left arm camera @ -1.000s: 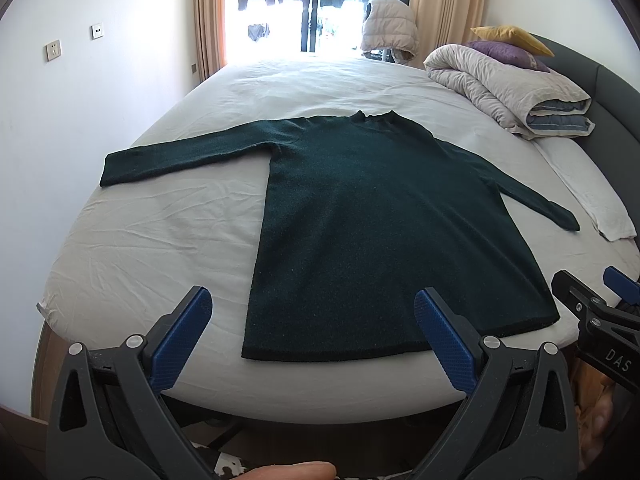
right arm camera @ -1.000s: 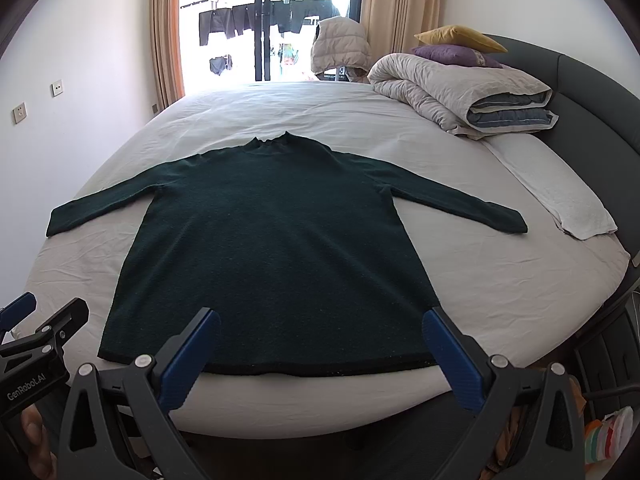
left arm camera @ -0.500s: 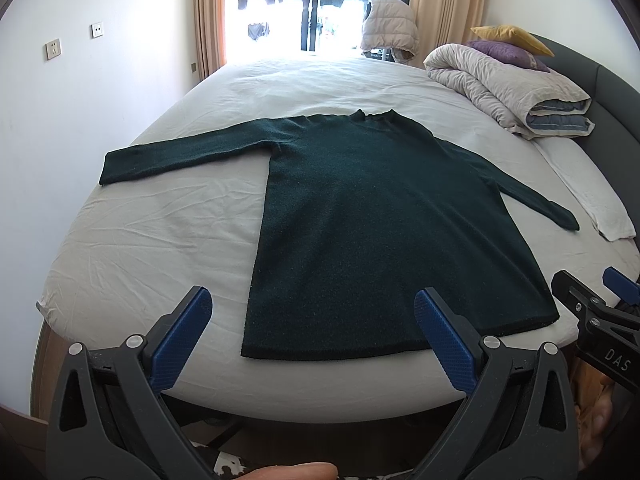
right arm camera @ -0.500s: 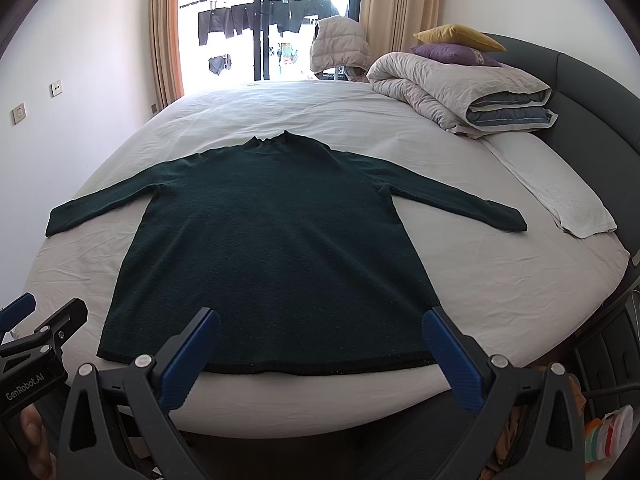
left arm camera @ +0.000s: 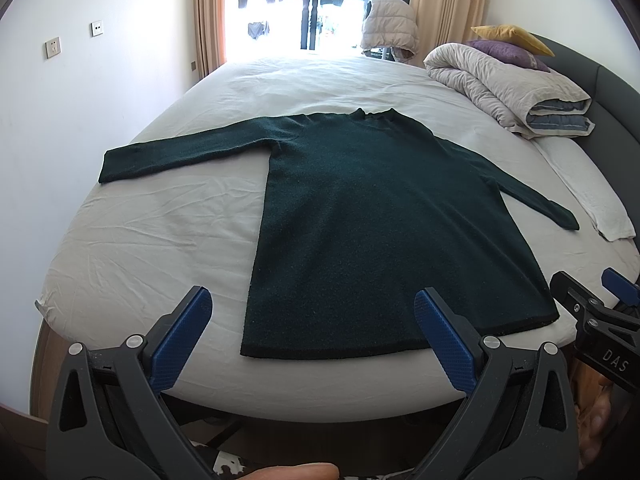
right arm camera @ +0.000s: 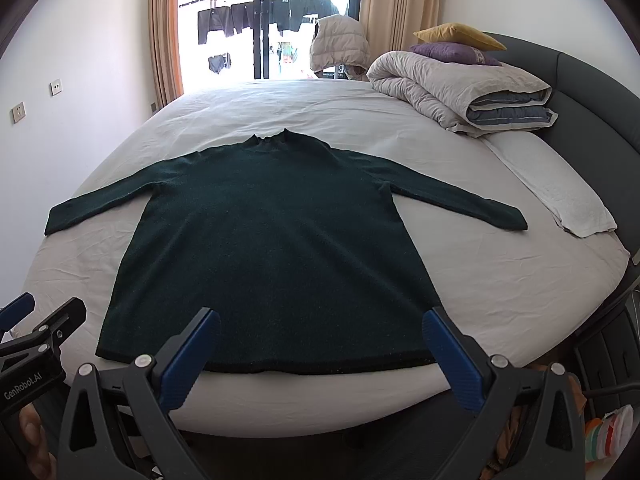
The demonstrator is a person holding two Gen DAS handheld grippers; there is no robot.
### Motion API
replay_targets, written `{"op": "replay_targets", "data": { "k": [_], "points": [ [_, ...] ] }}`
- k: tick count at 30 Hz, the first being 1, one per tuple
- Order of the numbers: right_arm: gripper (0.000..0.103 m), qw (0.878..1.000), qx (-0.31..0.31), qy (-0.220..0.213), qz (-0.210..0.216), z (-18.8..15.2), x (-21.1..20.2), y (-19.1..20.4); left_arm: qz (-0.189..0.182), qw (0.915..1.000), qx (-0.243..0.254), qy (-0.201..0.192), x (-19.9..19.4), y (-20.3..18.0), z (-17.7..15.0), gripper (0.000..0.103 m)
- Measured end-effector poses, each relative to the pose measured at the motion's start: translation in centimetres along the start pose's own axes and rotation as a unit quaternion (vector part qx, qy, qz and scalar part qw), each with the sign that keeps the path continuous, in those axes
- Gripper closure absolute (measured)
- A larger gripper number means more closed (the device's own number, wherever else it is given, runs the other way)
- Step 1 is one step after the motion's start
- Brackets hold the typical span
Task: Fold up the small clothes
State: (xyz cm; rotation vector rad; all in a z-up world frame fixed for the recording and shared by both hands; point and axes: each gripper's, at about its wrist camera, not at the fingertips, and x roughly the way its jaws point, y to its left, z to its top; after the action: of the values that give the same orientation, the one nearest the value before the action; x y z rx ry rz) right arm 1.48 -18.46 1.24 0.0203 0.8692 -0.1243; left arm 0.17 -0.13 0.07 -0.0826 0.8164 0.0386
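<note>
The bed [left arm camera: 160,240] fills most of both views, a broad mattress with a rounded near edge under a pale, lightly creased sheet. At its far right lies a rolled quilt [right arm camera: 460,92] in grey-white with a blue lining, and two cushions, one yellow and one purple, rest on top of it. A flat white pillow [right arm camera: 560,192] lies along the right edge.

The sweater [left arm camera: 380,232] lies flat in the middle of the bed, hem near, collar far, both sleeves stretched out to the sides. It is a dark green knit with a fuzzy, matte surface, a short stand-up neck and a darker band along the hem. No fold is visible, so the task appears to be at its very start: sleeves and body all remain to be folded.

The left gripper [left arm camera: 312,332] hovers off the near edge by the hem's left part, fingers spread wide and empty. The right gripper [right arm camera: 320,344] hovers by the hem's right part, equally wide apart and holding nothing.
</note>
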Motion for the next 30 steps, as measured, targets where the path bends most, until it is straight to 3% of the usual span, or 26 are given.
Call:
{"op": "replay_targets", "data": {
  "k": [30],
  "points": [
    [0.000,1.000,0.000,0.002,0.000,-0.30,-0.03,-0.24,-0.001,1.0000,-0.002,0.002,0.14,0.18,-0.28,0.000]
  ]
}}
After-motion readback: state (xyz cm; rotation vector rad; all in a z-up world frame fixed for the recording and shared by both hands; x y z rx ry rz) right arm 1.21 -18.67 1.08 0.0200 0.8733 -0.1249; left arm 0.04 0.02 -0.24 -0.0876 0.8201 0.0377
